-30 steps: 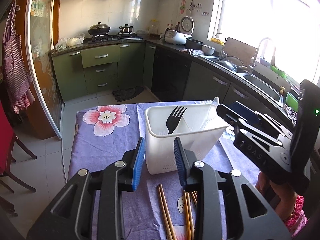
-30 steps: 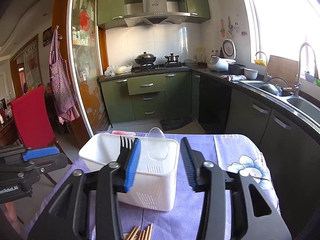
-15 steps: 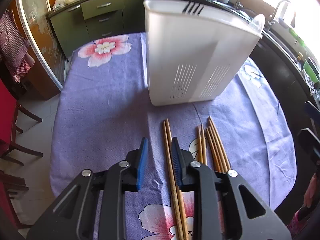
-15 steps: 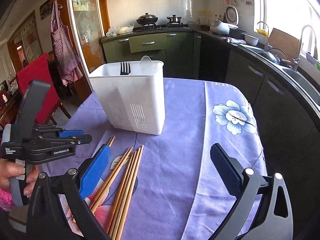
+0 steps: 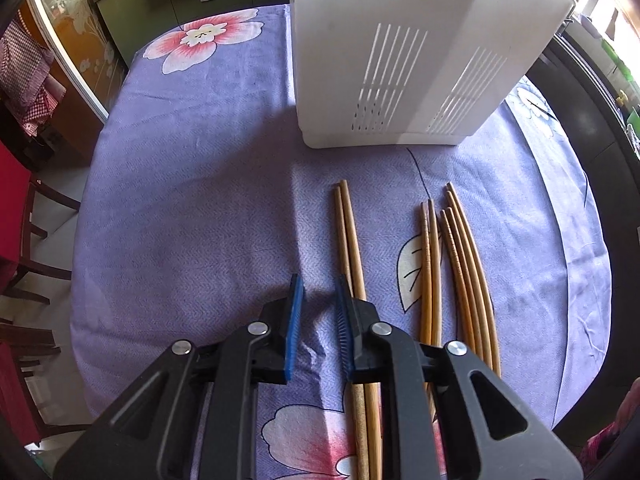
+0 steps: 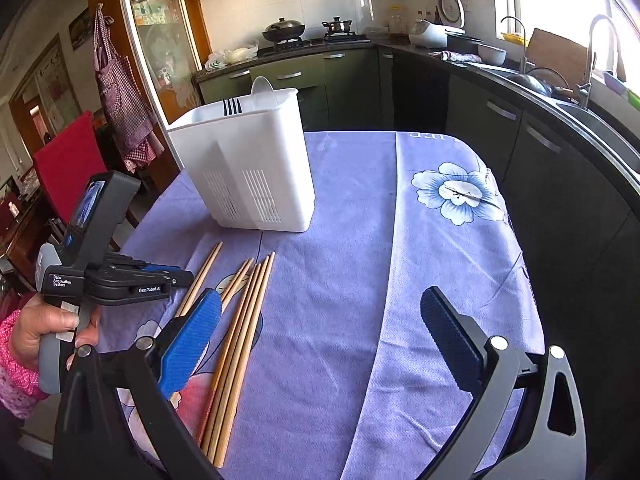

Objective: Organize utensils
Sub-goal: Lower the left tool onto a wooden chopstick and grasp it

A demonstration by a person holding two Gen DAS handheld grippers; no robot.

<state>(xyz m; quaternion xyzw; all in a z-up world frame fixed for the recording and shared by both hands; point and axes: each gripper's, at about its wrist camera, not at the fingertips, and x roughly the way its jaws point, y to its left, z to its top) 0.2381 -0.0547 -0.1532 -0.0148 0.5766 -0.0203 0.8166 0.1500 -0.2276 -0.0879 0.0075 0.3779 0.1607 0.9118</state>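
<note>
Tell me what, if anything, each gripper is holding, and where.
Nothing is held. The left gripper is closing, only tablecloth between its fingers, beside the chopsticks; the right gripper stands open.

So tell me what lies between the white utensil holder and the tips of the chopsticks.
Nothing but bare purple tablecloth. The left wrist view shows it best: the chopsticks stop short of the white utensil holder, with a dark printed line crossing the gap.

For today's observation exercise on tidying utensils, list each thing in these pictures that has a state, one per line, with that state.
Left gripper: closing, nothing between its pads, just left of a chopstick pair.
Right gripper: wide open, empty.
Chopsticks: lying loose on the tablecloth, outside the holder.
White utensil holder: upright, fork tines showing above its rim.
</note>
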